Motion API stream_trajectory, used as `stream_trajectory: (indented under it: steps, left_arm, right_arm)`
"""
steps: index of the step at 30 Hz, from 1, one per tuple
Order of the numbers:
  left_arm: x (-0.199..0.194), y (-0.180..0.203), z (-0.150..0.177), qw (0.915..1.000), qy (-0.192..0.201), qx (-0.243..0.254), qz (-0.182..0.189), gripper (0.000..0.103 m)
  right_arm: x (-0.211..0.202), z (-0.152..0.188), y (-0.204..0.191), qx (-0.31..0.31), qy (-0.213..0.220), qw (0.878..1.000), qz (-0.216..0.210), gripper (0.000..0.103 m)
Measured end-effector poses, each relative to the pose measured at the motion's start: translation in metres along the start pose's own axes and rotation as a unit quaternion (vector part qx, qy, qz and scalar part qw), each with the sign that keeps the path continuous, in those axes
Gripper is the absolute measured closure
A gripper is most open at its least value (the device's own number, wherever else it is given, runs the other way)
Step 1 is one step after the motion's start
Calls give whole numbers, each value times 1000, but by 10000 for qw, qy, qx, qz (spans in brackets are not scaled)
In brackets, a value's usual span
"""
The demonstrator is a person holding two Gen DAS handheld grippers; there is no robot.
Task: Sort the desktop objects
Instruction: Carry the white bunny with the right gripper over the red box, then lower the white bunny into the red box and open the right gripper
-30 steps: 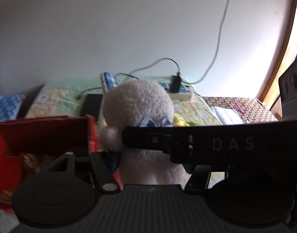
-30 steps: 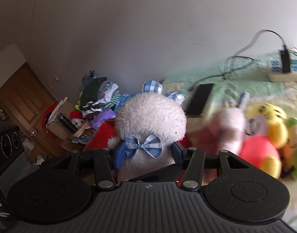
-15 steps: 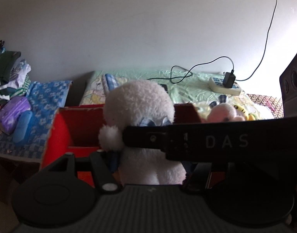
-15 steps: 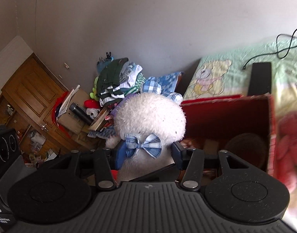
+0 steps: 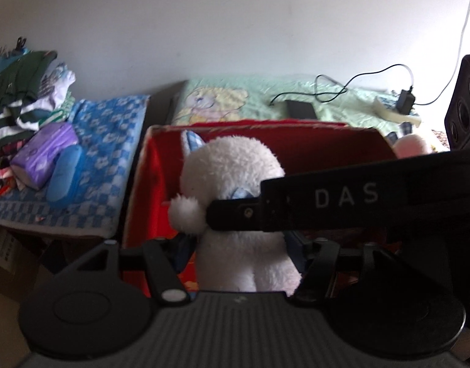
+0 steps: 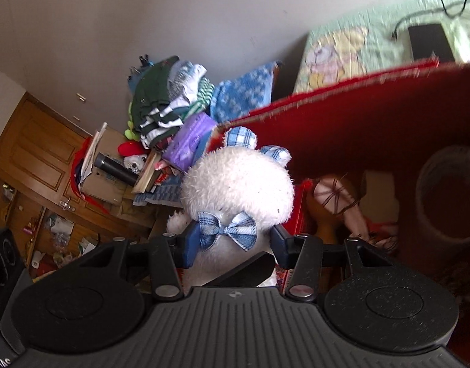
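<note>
Both the left gripper (image 5: 241, 250) and right gripper (image 6: 232, 247) clamp a white plush bear (image 6: 238, 184) above the red box (image 5: 296, 144); lower it fully inside before letting go.

White fluffy teddy bear (image 6: 238, 184) with blue checked ears and bow tie, held upright over open red box (image 6: 373, 107), near its left edge.

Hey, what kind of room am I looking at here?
Probably a lived-in bedroom or spare room: a cartoon-bear bedspread, a pile of folded clothes against the wall, and wooden cabinet doors. Both grippers hold a white plush toy over a red box.
</note>
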State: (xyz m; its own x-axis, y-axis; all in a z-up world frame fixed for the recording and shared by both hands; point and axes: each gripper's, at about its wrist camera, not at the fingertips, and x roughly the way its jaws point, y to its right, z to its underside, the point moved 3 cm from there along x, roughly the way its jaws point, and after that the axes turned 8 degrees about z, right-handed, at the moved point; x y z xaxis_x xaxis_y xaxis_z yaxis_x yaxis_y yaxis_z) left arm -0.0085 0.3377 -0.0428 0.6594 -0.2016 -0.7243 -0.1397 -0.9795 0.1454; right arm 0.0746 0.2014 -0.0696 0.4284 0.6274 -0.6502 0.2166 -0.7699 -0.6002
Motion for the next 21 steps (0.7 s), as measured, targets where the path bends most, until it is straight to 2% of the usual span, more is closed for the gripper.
stream_trajectory:
  steps: [10,16,21]
  left_arm:
    - [6,-24,5,9987,-168,-68,-474,29]
    - [9,-22,4,9974,-225,132,-668,34]
    - [10,-21,2,9967,-290,161,-745,36]
  right_arm:
    - [29,1,-3,39,-324,9995,40,52]
    - [40,-1,5,133,-701,9975,0,51]
    - [46,0,11,296,-1014,9939,-311,49]
